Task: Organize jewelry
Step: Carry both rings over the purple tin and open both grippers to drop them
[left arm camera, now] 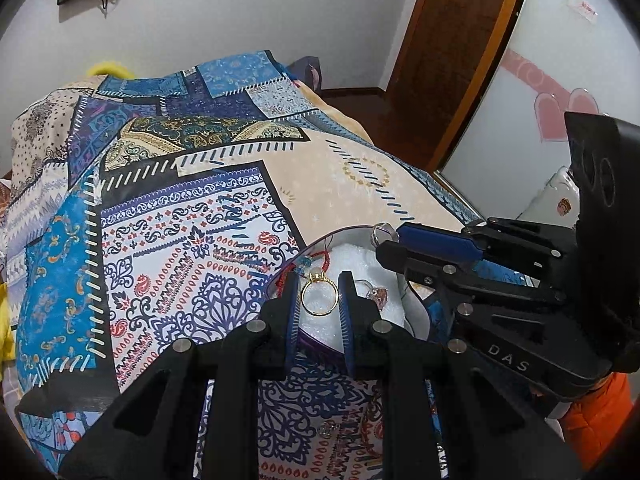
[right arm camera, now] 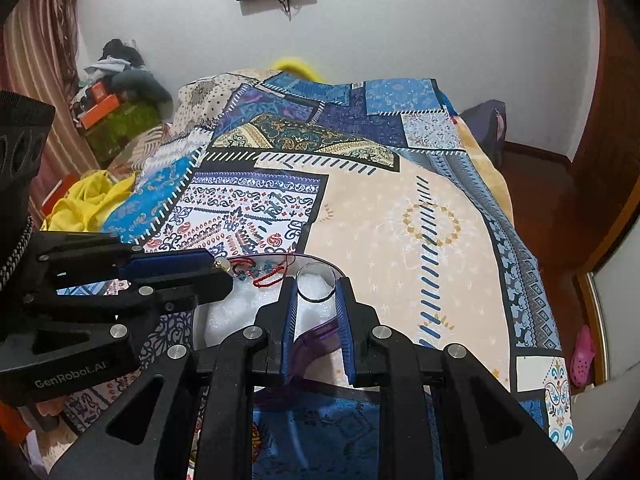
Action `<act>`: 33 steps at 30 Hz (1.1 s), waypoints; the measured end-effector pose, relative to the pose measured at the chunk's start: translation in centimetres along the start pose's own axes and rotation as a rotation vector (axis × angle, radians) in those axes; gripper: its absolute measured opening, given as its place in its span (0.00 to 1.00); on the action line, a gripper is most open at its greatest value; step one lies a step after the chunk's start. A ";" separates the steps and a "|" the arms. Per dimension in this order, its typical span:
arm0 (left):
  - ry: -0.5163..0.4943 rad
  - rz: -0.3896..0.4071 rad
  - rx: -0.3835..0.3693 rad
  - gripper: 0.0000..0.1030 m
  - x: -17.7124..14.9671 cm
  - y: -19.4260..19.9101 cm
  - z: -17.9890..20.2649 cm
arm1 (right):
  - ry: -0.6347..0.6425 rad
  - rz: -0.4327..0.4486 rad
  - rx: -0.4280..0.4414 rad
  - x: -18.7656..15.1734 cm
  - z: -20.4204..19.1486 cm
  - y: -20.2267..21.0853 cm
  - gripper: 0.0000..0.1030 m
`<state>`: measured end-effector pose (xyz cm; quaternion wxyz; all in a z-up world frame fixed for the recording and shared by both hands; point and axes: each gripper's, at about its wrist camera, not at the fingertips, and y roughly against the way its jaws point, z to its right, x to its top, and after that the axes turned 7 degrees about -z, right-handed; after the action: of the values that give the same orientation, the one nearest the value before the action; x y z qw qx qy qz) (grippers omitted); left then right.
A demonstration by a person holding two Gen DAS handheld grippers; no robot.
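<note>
A red cord bracelet (left arm camera: 316, 260) drapes over the box's (left arm camera: 412, 304) left rim. Right of it, the left gripper (left arm camera: 319, 294) pinches an upright gold ring (left arm camera: 318, 295), stone at the top. Rightmost, the right gripper (right arm camera: 316, 288) pinches a silver ring (right arm camera: 316, 282) standing on edge over the white padding (right arm camera: 240, 312)

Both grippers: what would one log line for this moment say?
left gripper: shut on gold ring | right gripper: shut on silver ring | both over white box | red cord in box
</note>
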<state>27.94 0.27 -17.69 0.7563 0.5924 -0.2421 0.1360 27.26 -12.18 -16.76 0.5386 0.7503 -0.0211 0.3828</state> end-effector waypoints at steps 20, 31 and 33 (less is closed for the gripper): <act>0.019 0.024 0.014 0.17 -0.2 2.3 0.0 | 0.035 -0.001 -0.043 0.2 -1.1 1.1 0.20; 0.013 0.082 0.049 0.19 -1.2 6.5 0.7 | 0.048 0.060 -0.068 -0.3 -2.4 4.8 0.21; 0.006 0.092 0.057 0.22 -1.5 7.3 0.9 | 0.050 0.072 -0.074 -0.5 -2.6 5.4 0.22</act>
<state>22.90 1.45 -12.32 0.7328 0.6016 -0.2627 0.1792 23.06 -12.45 -12.41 0.5523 0.7188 -0.0487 0.4194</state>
